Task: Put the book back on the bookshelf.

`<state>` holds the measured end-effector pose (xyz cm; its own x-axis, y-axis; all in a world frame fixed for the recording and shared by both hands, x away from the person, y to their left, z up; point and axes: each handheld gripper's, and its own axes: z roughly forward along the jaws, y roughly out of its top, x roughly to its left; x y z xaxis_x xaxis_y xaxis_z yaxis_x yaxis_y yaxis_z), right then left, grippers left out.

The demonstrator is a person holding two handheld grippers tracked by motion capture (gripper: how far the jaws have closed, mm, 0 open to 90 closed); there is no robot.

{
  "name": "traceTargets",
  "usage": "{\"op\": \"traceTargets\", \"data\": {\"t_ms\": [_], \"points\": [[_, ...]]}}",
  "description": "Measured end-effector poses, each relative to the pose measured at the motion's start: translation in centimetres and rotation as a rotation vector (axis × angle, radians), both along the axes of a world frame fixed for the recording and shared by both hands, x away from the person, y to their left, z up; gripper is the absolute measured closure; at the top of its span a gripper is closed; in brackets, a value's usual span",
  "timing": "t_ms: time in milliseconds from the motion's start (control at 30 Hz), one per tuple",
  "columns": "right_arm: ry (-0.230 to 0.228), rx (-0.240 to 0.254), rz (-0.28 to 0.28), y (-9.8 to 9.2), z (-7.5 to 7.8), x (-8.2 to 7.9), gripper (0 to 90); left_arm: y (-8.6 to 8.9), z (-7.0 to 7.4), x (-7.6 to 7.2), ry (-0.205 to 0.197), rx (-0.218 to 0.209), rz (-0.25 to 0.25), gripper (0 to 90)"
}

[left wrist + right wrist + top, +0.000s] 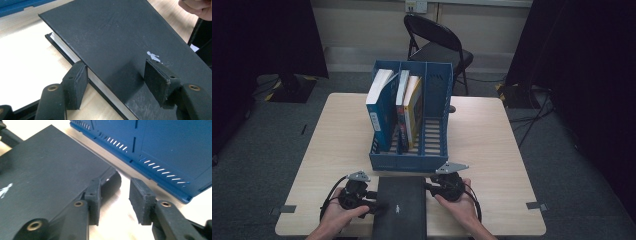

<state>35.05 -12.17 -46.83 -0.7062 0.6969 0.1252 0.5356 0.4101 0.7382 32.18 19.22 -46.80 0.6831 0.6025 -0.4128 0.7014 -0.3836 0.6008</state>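
Observation:
A black hardcover book (402,207) lies flat at the table's front edge, with a small white figure printed on its cover (112,30). My left gripper (373,205) is at the book's left long side. Its jaws (113,65) straddle that edge, one pad against the white page edge and the other over the cover, and they look open. My right gripper (430,187) is at the book's far right corner (50,162). It is open (115,181), one pad against the book's side and the other over bare table.
A blue three-slot file holder (409,164) stands just behind the book, close to my right gripper (162,142). A blue book (379,107) fills its left slot, and a yellow one (413,107) with another stands in the middle slot. A folding chair (437,45) is beyond the table (492,140).

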Motion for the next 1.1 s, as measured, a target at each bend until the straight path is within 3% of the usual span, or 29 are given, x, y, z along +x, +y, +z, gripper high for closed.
{"op": "traceTargets", "data": {"t_ms": [167, 267, 567, 700, 867, 933, 1100], "points": [[0.005, 0.012, 0.013, -0.2, 0.0, -0.5, 59.5, 0.3, -0.2, 0.4, 0.022, -0.026, 0.013, 40.7], [0.007, 0.011, 0.009, -0.3, 0.1, -0.5, 58.8, 0.1, -0.2, 0.6, -0.003, -0.029, 0.042, 40.7], [0.003, 0.017, 0.012, -0.4, 0.0, -0.6, 55.5, -1.0, -0.4, 1.3, -0.001, -0.005, 0.094, 29.1], [0.000, 0.014, 0.012, -0.4, -0.1, -0.6, 55.1, -0.9, -0.7, 1.6, 0.008, -0.019, 0.080, 26.1], [0.003, 0.014, 0.012, -0.5, -0.1, -0.6, 54.4, -0.4, -0.8, 1.8, 0.033, -0.063, 0.096, 30.2], [0.005, 0.014, 0.011, -0.5, -0.1, -0.6, 54.4, 0.0, -0.9, 2.1, 0.058, -0.086, 0.113, 37.2], [0.005, 0.020, 0.010, -0.5, -0.1, -0.6, 54.1, 0.4, -0.5, 1.9, 0.043, -0.112, 0.114, 40.3]]}}
